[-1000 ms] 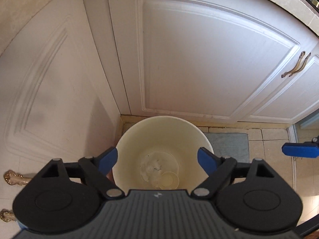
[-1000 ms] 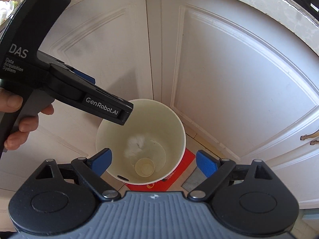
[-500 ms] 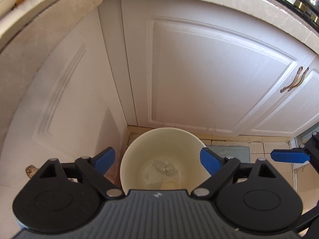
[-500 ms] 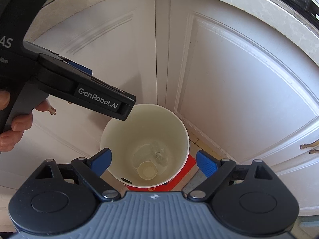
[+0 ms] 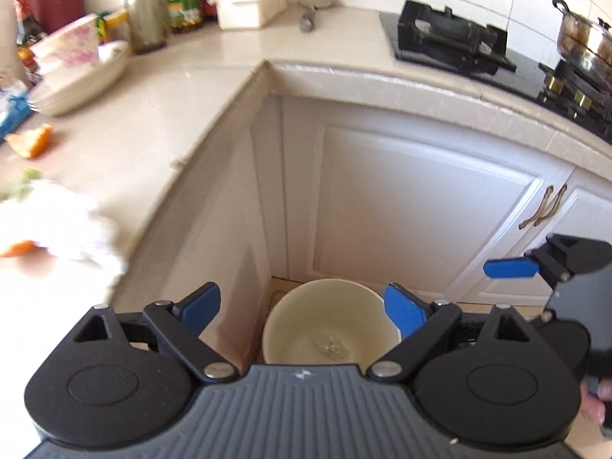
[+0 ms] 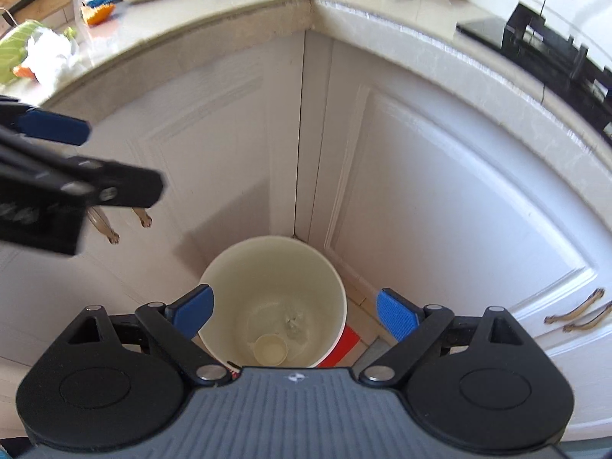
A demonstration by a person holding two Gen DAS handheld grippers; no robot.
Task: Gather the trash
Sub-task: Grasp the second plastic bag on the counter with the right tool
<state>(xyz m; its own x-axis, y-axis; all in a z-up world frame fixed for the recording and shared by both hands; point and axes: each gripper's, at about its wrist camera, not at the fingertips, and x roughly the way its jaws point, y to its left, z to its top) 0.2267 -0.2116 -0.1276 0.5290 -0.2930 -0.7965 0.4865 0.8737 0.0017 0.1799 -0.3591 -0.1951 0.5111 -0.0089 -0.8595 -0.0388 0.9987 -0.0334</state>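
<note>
A cream trash bin (image 5: 302, 298) (image 6: 229, 267) stands on the floor in the corner of white cabinets. At its bottom lie a crumpled tissue (image 6: 294, 321) and a small paper cup (image 6: 271, 350). My left gripper (image 5: 302, 306) hangs high above the bin, open, with nothing between its blue pads. My right gripper (image 6: 294, 310) is also open and empty over the bin. On the counter at left lie a white tissue wad (image 5: 57, 222) (image 6: 49, 57), orange peel (image 5: 32, 141) (image 6: 97, 11) and green scraps (image 5: 25, 179).
The counter holds stacked bowls (image 5: 84, 72), bottles (image 5: 147, 19) and a white box (image 5: 248, 5). A gas stove (image 5: 447, 38) with a steel pot (image 5: 581, 34) is at right. Cabinet handles (image 5: 543, 206) stick out. A red mat (image 6: 344, 344) lies beside the bin.
Both grippers have risen away from the bin, the left one more. The countertop and its scraps have come into view, and the bin looks smaller and lower.
</note>
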